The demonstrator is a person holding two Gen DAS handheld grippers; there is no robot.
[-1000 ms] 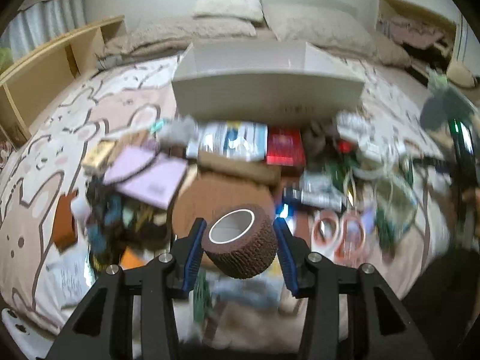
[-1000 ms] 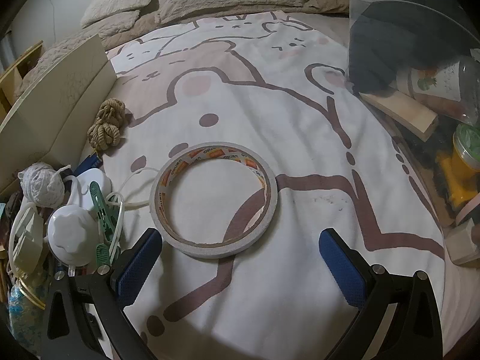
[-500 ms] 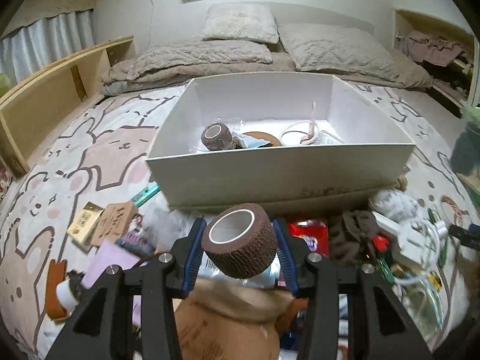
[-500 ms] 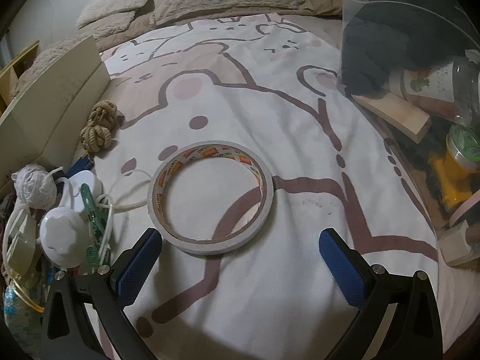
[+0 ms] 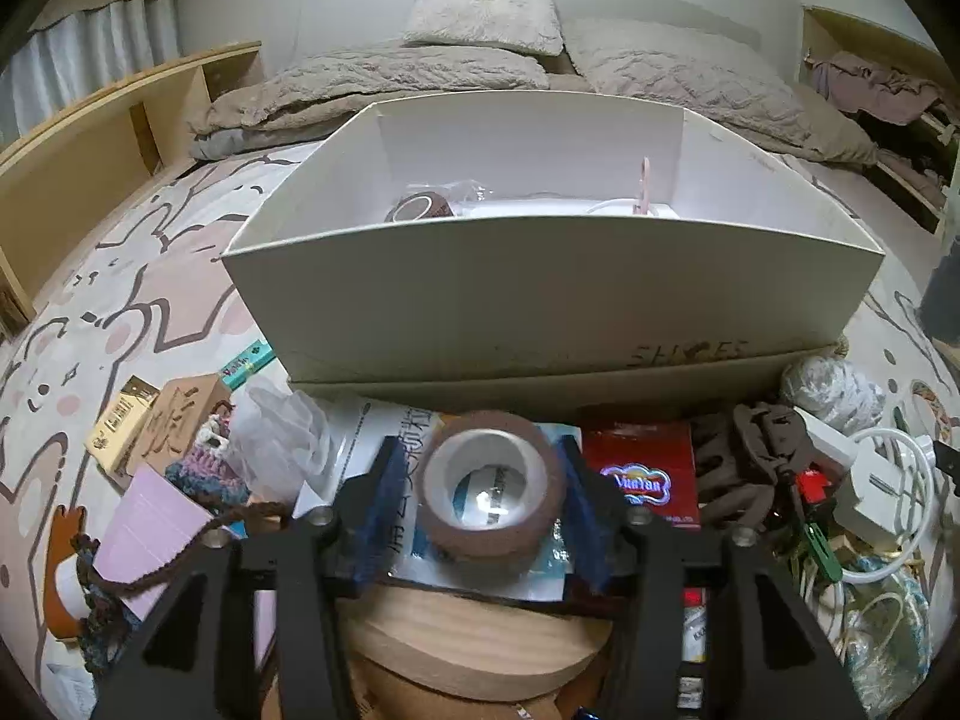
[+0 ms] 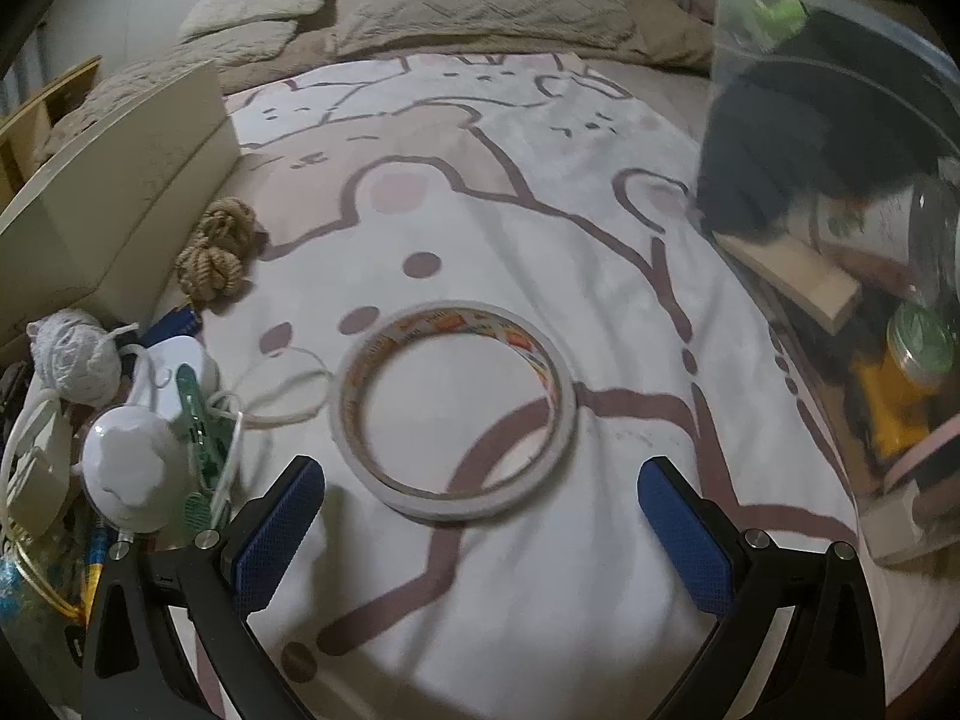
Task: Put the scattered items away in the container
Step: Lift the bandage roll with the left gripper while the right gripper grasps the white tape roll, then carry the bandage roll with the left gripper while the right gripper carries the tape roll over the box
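Note:
In the left wrist view, a brown bandage roll [image 5: 487, 546] sits between the blue pads of my left gripper [image 5: 483, 504]. The jaws are opening and narrow gaps show on both sides of the roll, so the pads no longer press it. The white cardboard box [image 5: 540, 294] stands just beyond, and the roll hangs short of its near wall, above a printed packet [image 5: 414, 438]. Another brown roll [image 5: 420, 207] lies inside the box. In the right wrist view, my right gripper [image 6: 480, 471] stands wide open low over a flat tape ring [image 6: 354, 396] on the bedspread.
Clutter lies in front of the box: a red packet [image 5: 642, 468], a dark hair clip [image 5: 744, 450], white chargers and cable [image 5: 870, 468], a wooden tag [image 5: 174, 420]. A rope knot [image 6: 219, 252], a yarn ball [image 6: 72, 354] and a green clip [image 6: 201, 420] lie left of the ring; a plastic bin [image 6: 840, 150] stands on the right.
The left gripper moved forward and down toward the box with the roll, then its jaws widened off the roll. The right gripper stayed open over the tape ring, barely shifting.

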